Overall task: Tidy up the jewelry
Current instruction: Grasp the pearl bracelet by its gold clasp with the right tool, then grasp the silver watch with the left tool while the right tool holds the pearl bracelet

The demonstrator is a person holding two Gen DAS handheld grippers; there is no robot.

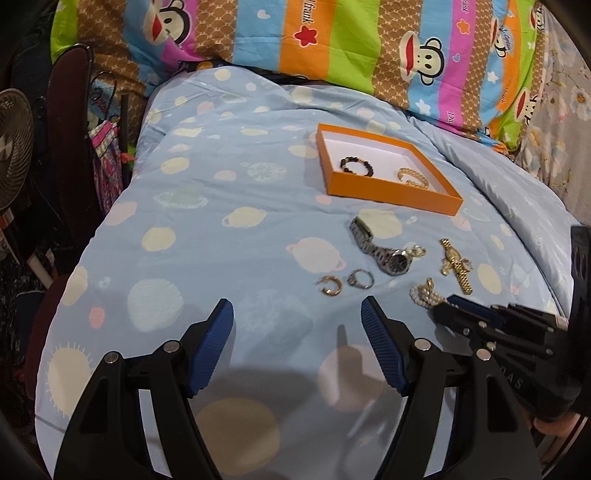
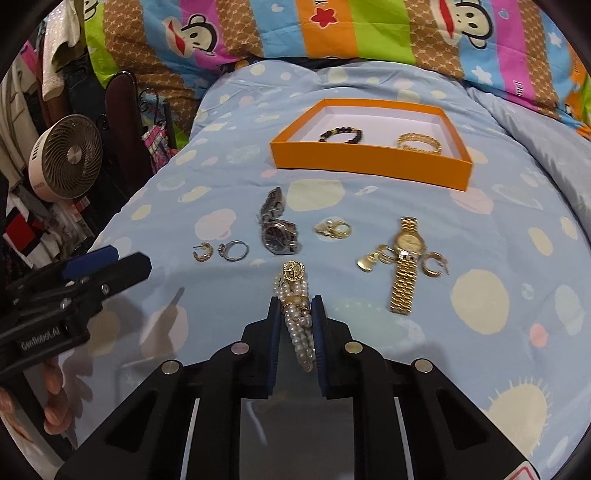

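Note:
An orange box on the blue bedspread holds a dark bead bracelet and a gold bracelet. My right gripper is shut on a pearl bracelet with a gold charm, low over the bedspread; it also shows in the left wrist view. My left gripper is open and empty, near a gold hoop earring and a silver ring. A silver watch, a gold watch and small gold earrings lie loose.
A colourful monkey-print quilt lies behind the box. A small fan and clothes stand off the bed's left edge. The left gripper shows at the left of the right wrist view.

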